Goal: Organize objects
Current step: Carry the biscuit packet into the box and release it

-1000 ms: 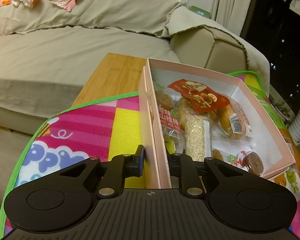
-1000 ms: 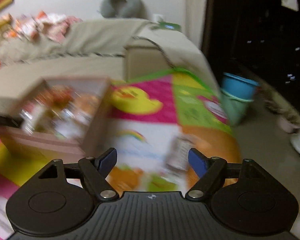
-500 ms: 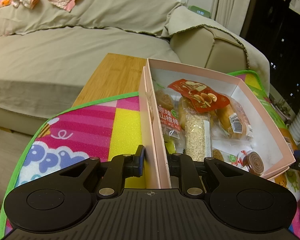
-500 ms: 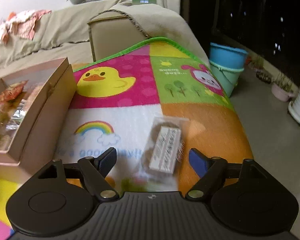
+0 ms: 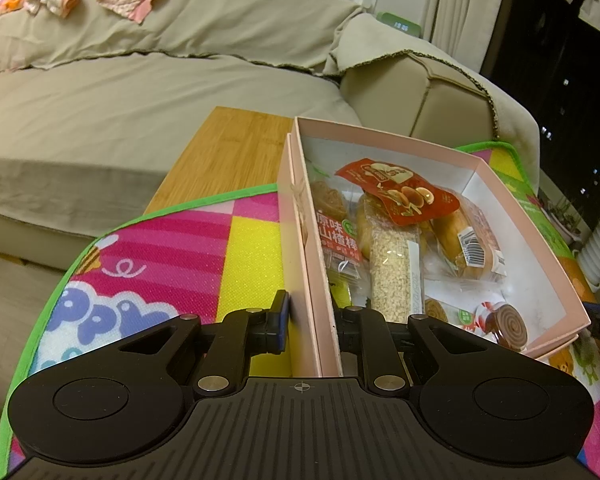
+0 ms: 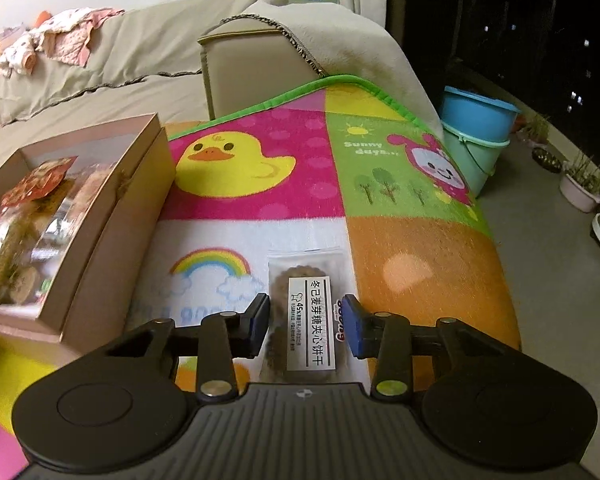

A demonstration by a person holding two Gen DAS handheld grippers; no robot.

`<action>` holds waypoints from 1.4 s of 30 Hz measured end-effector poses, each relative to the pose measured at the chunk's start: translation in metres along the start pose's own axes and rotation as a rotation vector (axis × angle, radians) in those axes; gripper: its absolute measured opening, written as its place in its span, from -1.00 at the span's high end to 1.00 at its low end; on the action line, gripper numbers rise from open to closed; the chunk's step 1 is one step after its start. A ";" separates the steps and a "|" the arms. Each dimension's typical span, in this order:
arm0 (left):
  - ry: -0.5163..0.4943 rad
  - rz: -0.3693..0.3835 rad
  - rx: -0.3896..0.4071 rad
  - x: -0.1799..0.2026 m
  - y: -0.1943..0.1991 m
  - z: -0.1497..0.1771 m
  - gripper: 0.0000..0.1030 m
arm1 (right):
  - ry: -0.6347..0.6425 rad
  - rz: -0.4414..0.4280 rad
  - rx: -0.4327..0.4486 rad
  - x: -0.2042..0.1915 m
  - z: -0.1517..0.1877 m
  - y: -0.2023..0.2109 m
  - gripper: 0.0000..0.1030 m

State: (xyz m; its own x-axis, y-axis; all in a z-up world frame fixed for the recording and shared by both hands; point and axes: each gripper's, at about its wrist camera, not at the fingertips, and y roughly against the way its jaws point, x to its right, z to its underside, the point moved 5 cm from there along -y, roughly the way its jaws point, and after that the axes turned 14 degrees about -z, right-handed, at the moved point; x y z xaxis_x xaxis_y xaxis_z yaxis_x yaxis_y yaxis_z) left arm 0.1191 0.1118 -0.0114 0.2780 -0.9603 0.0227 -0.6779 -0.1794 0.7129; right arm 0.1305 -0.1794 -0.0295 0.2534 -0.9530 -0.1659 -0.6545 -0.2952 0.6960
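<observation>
Whereas the right gripper (image 6: 306, 326) was swinging over the mat with its jaws spread wide a second ago, and half a second ago the biscuit packet (image 6: 308, 316) lay a little ahead of the fingertips, the jaws have now been narrowed and brought down so that the packet is straddled: its left edge is seen just beside the left blue pad and its right edge just beside the right one, a sliver of gap being visible on each side, so the jaws are judged apart and not yet clamped. From this it is inferred that the reach has been completed and that only the closing remains before the packet can be carried across. The packet is laid flat on the play mat (image 6: 428, 264), its white label facing up, its near end hidden under the gripper body. On the other side, nothing has been altered over the same second: the near wall of the pink box (image 5: 556, 280) is held clamped between the jaws of the left gripper (image 5: 310, 322), and the box is thereby steadied on the desk. Farther along, the snack packs (image 5: 396, 248) already gathered in the box are seen; bare white floor is left along its right side, where the packet could be received. Beyond the box, the sofa (image 5: 120, 100) is seen.
</observation>
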 end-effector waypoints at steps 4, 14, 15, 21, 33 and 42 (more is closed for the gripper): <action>-0.001 0.000 0.000 0.000 0.000 0.000 0.64 | 0.023 -0.007 -0.002 -0.004 0.008 0.017 0.28; 0.000 -0.001 -0.001 0.000 0.000 0.000 0.64 | 0.106 -0.117 0.020 -0.053 0.024 0.102 0.28; -0.001 -0.001 -0.001 0.000 0.000 0.000 0.64 | 0.121 -0.132 0.026 -0.060 0.024 0.110 0.28; -0.001 -0.001 -0.001 -0.002 0.000 0.000 0.64 | 0.186 -0.227 0.129 -0.099 -0.007 0.150 0.28; -0.008 0.006 0.002 -0.001 0.001 0.001 0.63 | 0.280 -0.345 0.256 -0.173 -0.093 0.118 0.28; -0.003 0.017 0.005 -0.001 0.001 0.002 0.62 | 0.196 -0.340 0.188 -0.166 -0.097 0.065 0.19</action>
State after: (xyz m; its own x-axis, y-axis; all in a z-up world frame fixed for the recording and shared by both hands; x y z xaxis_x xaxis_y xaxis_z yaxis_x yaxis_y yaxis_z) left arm 0.1165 0.1120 -0.0118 0.2646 -0.9638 0.0329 -0.6856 -0.1640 0.7093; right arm 0.1148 -0.0343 0.1107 0.5957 -0.7737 -0.2156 -0.6242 -0.6149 0.4820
